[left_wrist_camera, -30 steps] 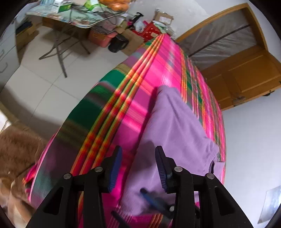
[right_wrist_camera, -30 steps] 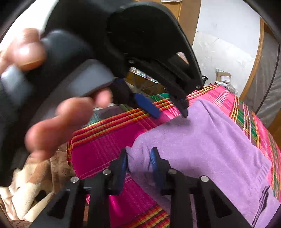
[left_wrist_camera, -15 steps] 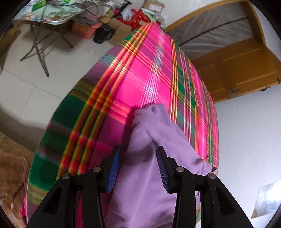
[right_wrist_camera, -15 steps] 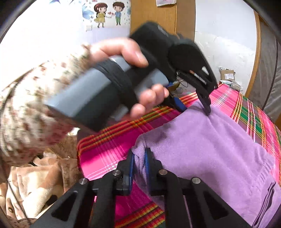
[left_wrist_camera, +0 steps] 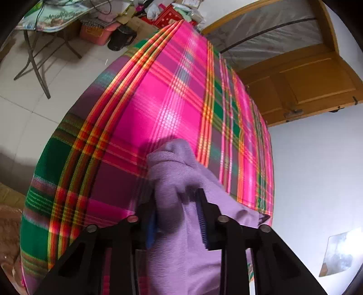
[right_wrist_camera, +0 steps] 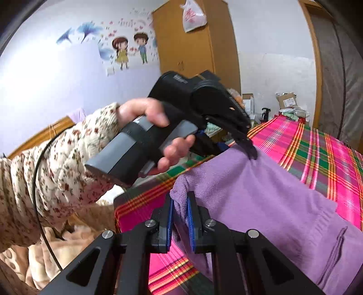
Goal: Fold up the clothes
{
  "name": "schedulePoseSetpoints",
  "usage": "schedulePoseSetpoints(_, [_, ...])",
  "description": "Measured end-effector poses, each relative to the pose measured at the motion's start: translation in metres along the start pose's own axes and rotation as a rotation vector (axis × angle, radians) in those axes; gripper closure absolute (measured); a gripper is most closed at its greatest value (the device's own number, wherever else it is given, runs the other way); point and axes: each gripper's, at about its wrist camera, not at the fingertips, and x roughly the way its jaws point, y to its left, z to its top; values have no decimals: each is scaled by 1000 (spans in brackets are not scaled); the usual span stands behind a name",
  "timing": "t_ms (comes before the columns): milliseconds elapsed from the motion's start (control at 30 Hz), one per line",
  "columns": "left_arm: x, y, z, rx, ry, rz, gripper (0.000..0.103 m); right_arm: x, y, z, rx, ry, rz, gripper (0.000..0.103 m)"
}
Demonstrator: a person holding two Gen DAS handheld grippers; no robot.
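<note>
Purple fleece garment [right_wrist_camera: 261,204] spread over the bed, near edge lifted off the cover and pinched at two spots. Looks like pants or similar, can't say for sure, darker seam lines toward the lower right in the right wrist view.

Bed [left_wrist_camera: 172,109] first, biggest thing going: pink plaid cover with green, yellow and red stripes, filling most of both views. White tiled floor [left_wrist_camera: 20,113] beside it. Wooden door [left_wrist_camera: 306,84] behind the far end, wooden wardrobe [right_wrist_camera: 188,52] against the wall with a plastic bag [right_wrist_camera: 194,15] hanging at the top. Cartoon wall stickers [right_wrist_camera: 129,50] of two kids and blue flowers just left of the wardrobe. Folding bench [left_wrist_camera: 52,15] across the floor, boxes and clutter piled near it. Beige blanket [right_wrist_camera: 56,249] bunched low beside the bed.

Floral sleeve [right_wrist_camera: 56,168] and hand [right_wrist_camera: 158,131] gripping the handle of the left claw [right_wrist_camera: 238,147], tips sunk into the top edge of the garment. From its own camera, left claw [left_wrist_camera: 177,217] clamped on a bunched-up fold of the fleece, blue pads pressing in from both sides.

Right claw [right_wrist_camera: 180,220] squeezed together on the near corner of the same garment, a thick roll of cloth between the pads.
</note>
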Motion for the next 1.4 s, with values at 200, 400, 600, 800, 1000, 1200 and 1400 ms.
schedulePoseSetpoints(200, [-20,-35,-7,33,-47,-23,85,-40,-11,8,33,-99,-3,91])
schedulePoseSetpoints(400, [-34,-79,-17,86,-82,-65,85,-90,-14,1,71,-185,-33,91])
schedulePoseSetpoints(600, [-30,-122,-30,119,-91,-112,85,-124,-25,-3,90,-248,-65,91])
schedulePoseSetpoints(800, [-28,-160,-43,167,-93,-151,85,-157,-50,-12,135,-313,-101,91])
schedulePoseSetpoints(1000, [-13,-196,-52,200,-76,-182,85,-186,-72,-26,196,-360,-143,91])
schedulePoseSetpoints(1200, [7,-235,-61,239,-43,-219,85,-215,-93,-39,256,-402,-203,91])
schedulePoseSetpoints(1400, [32,-272,-64,282,-6,-248,85,-236,-118,-54,337,-419,-254,91])
